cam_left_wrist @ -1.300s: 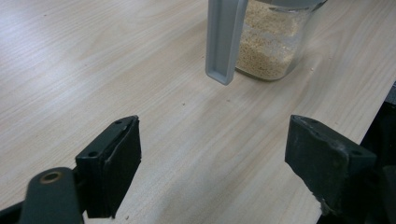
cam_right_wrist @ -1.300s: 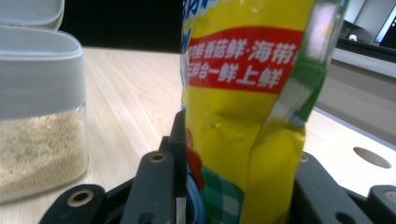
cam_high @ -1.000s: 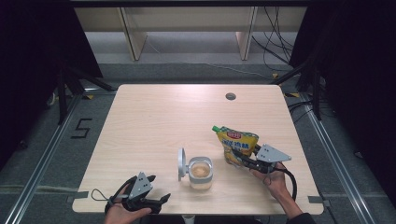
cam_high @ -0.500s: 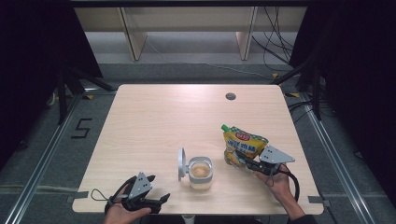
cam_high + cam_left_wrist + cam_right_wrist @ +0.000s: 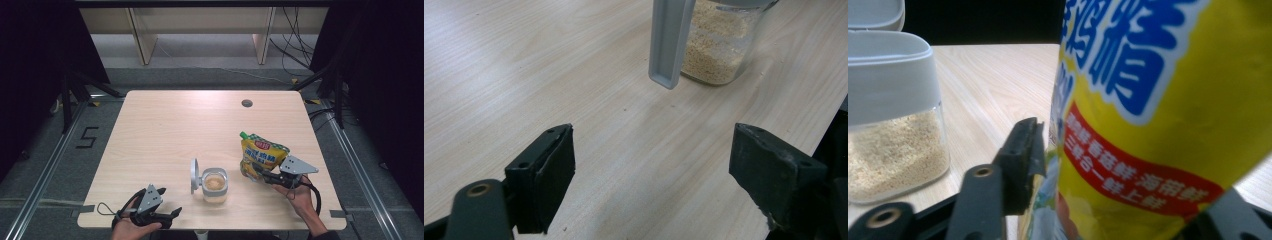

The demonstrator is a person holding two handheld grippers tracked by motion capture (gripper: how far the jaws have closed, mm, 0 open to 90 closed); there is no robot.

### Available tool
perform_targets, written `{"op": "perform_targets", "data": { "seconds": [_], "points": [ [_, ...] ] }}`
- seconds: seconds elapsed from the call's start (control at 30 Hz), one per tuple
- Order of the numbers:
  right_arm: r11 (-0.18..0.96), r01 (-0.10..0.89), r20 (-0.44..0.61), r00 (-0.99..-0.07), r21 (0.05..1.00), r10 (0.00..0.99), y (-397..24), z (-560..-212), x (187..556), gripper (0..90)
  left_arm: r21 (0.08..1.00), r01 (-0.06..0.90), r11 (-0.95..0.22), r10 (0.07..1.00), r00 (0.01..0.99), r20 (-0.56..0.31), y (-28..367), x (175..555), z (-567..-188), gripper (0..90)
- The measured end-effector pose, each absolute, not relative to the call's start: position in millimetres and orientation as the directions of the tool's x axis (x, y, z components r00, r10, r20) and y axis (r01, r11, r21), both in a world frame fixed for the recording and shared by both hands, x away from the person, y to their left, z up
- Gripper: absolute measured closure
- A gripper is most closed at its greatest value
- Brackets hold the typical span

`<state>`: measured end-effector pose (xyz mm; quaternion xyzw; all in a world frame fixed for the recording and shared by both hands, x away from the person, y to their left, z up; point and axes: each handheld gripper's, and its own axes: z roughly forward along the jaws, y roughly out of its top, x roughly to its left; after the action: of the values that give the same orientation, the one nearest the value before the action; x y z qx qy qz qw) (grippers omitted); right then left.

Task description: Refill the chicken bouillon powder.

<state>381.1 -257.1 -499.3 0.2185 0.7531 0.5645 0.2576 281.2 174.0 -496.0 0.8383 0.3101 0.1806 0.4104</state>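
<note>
Pale wood-grain table [image 5: 170, 135], set in a dark room with a grey floor and cables beyond its far edge, carries two items near the person's side. On the right half lies a yellow pouch [image 5: 262, 155] with a green cap [image 5: 243, 134] at its far left corner; its lower end sits between the jaws of the right gripper [image 5: 261, 172], which reaches in from the right hand [image 5: 300, 197]. In the right gripper view the pouch [image 5: 1153, 100] stands close against the camera, printed with large blue characters outlined in white above a red band of white characters. The left jaw stands just beside the pouch's edge; the right jaw is mostly hidden behind the pouch at the lower right corner. These jaws have just been opening, with the pouch between them, and no firm pinch on it can be confirmed. To the left of the pouch, near it but apart, stands a clear jar [image 5: 215, 185] with a pale grey collar, filled with fine tan granules; its grey lid [image 5: 194, 176] is hinged up on the left side. The left gripper [image 5: 172, 214] rests low at the near left edge of the table, held in the left hand [image 5: 131, 227]. Its jaws are spread wide with bare wood between them, and the jar [image 5: 719, 45] stands well ahead of them.
</note>
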Motion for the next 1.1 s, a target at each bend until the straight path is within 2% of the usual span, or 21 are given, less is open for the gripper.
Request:
{"op": "perform_targets", "data": {
  "seconds": [0.03,0.27,0.53,0.63,0.67,0.7,0.73,0.77,0.8,0.87,0.93,0.97,1.0,1.1],
  "points": [
    [0.269,0.010,-0.161,-0.780,0.963,0.604,-257.5,-498.9,382.7,48.2,0.799,0.374,-0.471,0.669,0.742,0.048,174.2,281.4,-495.7,17.9],
    [0.230,0.065,-0.099,-0.769,0.971,0.632,-253.5,-495.3,376.1,36.1,0.811,0.377,-0.447,0.678,0.734,0.033,172.9,280.9,-496.1,17.9],
    [0.228,0.075,-0.103,-0.730,0.971,0.675,-256.6,-490.8,369.9,33.2,0.820,0.400,-0.410,0.696,0.718,-0.003,171.0,279.3,-497.2,17.9],
    [0.236,0.093,-0.099,-0.717,0.967,0.690,-259.3,-487.9,365.2,32.7,0.807,0.391,-0.442,0.691,0.723,0.029,173.8,280.2,-495.7,17.9],
    [0.235,0.085,-0.110,-0.699,0.968,0.707,-259.8,-487.5,364.6,32.7,0.814,0.396,-0.425,0.695,0.719,0.012,173.4,280.0,-495.6,17.9],
    [0.229,0.141,-0.067,-0.699,0.963,0.712,-260.7,-487.0,361.8,31.2,0.806,0.386,-0.448,0.685,0.728,0.031,175.2,280.9,-494.5,17.9],
    [0.247,0.121,-0.099,-0.684,0.961,0.723,-262.7,-486.7,362.3,30.8,0.815,0.377,-0.441,0.685,0.727,0.034,175.0,281.9,-494.7,17.9],
    [0.231,0.152,-0.074,-0.663,0.961,0.745,-262.1,-487.0,359.0,30.8,0.809,0.377,-0.451,0.684,0.728,0.042,176.1,282.1,-494.4,17.9],
    [0.233,0.214,-0.037,-0.657,0.949,0.753,-263.0,-485.8,354.3,30.3,0.818,0.403,-0.411,0.701,0.714,0.000,174.1,280.6,-495.7,17.9],
    [0.246,0.200,-0.063,-0.641,0.948,0.765,-265.7,-484.8,352.1,28.5,0.807,0.390,-0.443,0.686,0.727,0.025,176.4,282.0,-494.6,17.9],
    [0.225,0.258,-0.017,-0.622,0.939,0.782,-265.9,-482.5,343.8,28.3,0.807,0.376,-0.456,0.679,0.733,0.043,177.0,282.6,-494.0,17.9],
    [0.253,0.227,-0.057,-0.628,0.940,0.776,-268.5,-481.5,344.0,27.5,0.810,0.398,-0.431,0.696,0.718,0.017,175.6,281.0,-494.8,17.9],
    [0.234,0.272,-0.021,-0.611,0.934,0.792,-268.4,-480.4,338.0,27.3,0.810,0.397,-0.432,0.695,0.719,0.018,175.6,281.1,-494.8,17.9],
    [0.255,0.266,-0.048,-0.599,0.930,0.799,-273.7,-477.8,332.6,26.8,0.809,0.397,-0.432,0.696,0.718,0.019,175.6,281.1,-494.7,17.9]
  ]
}}
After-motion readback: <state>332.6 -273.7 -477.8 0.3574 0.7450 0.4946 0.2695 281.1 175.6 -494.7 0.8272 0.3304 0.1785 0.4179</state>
